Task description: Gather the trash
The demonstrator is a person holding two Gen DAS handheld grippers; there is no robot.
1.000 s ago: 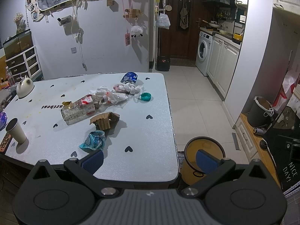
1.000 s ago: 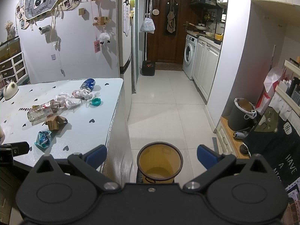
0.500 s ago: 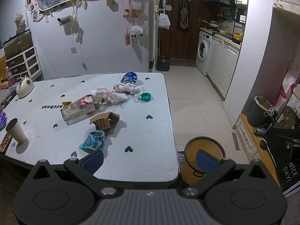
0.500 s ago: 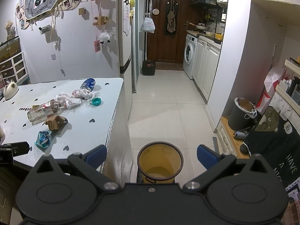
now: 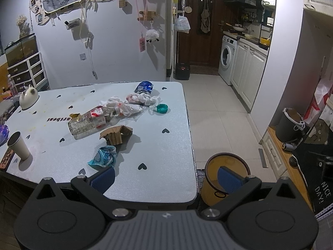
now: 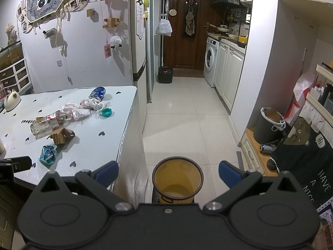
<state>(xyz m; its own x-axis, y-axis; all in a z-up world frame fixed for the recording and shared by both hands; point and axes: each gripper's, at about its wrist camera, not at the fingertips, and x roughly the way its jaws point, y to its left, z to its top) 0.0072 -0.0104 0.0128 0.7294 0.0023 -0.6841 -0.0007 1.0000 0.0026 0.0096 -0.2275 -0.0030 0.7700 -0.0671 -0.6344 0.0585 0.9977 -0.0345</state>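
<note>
Trash lies on the heart-print table (image 5: 162,158): a clear plastic bottle (image 5: 91,121), torn cardboard (image 5: 116,134), a teal wrapper (image 5: 104,156), crumpled white plastic (image 5: 135,102), a teal lid (image 5: 162,108) and a blue can (image 5: 143,87). An empty yellow bin (image 6: 178,180) stands on the floor beside the table. My left gripper (image 5: 166,178) hangs open over the table's near edge. My right gripper (image 6: 168,170) is open above the bin, holding nothing. The same bottle (image 6: 50,123) and wrapper (image 6: 48,153) show at left in the right wrist view.
A paper cup (image 5: 18,145) and a white cat-shaped object (image 5: 29,99) sit on the table's left side. A dark bucket (image 5: 290,125) stands by the right wall. Tiled floor (image 6: 187,112) runs to the kitchen with a washing machine (image 6: 211,59).
</note>
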